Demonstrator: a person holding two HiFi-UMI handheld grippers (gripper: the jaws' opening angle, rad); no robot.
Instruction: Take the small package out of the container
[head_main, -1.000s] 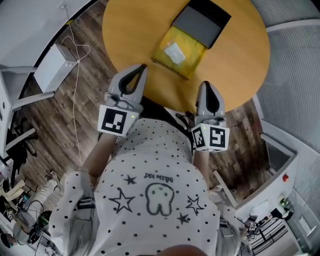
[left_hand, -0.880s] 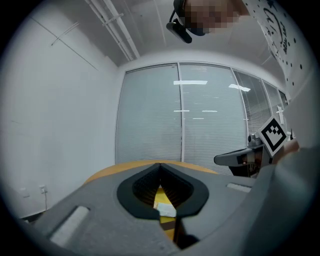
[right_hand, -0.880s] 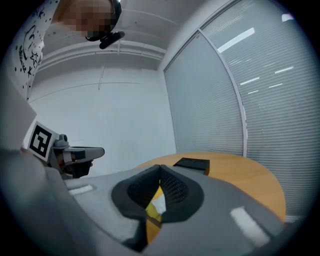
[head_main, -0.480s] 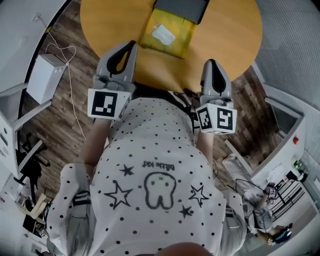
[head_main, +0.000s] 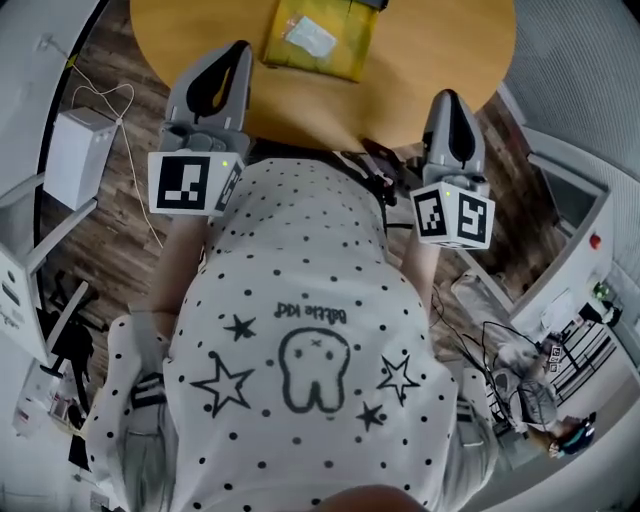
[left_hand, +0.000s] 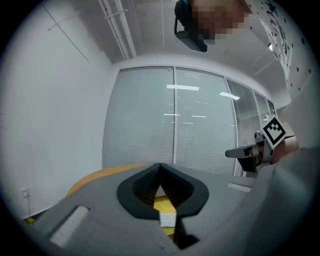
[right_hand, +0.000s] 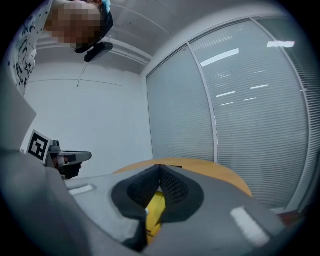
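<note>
A yellow padded package (head_main: 340, 40) with a white label (head_main: 308, 38) lies on the round wooden table (head_main: 440, 50) at the top of the head view. Only a sliver of the dark container (head_main: 372, 3) shows at the top edge. My left gripper (head_main: 240, 50) hovers at the table's near edge, left of the package, its jaws closed together and empty. My right gripper (head_main: 447, 98) hangs over the near right rim, also shut and empty. Yellow shows through the jaw hollows in the left gripper view (left_hand: 165, 204) and the right gripper view (right_hand: 155, 210).
A white box (head_main: 75, 155) and a loose cable (head_main: 110, 100) lie on the wood floor at the left. Glass walls with blinds (left_hand: 175, 125) stand behind the table. Grey furniture and cables (head_main: 560, 300) crowd the right side.
Both grippers have risen and spread apart, the right one more. The package and container have slid toward the top of the head view, the container nearly out of it.
</note>
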